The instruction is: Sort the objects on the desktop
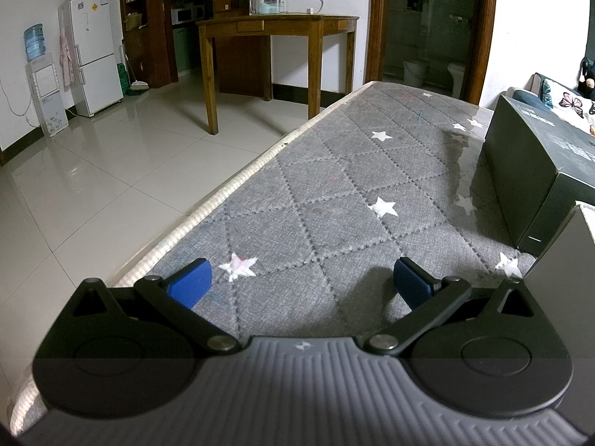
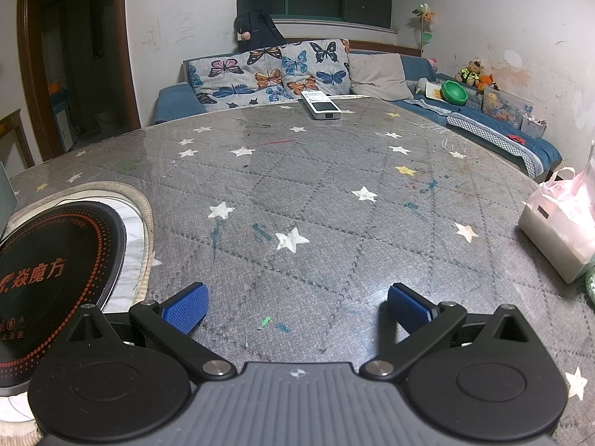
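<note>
The right gripper (image 2: 295,306) hovers low over the grey starred table cover (image 2: 334,204), jaws spread wide and empty; the left gripper (image 1: 301,284) is likewise spread, holding nothing, beside a dark box (image 1: 535,171). The white remote (image 2: 320,105) lies flat at the table's far edge, well apart. It looks light, rigid and smooth, best pinched across its narrow sides near the middle.

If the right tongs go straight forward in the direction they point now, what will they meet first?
The right tongs are open over bare table cover. Straight ahead, the first object looks to be the white remote near the far edge, though depth is unclear.
</note>
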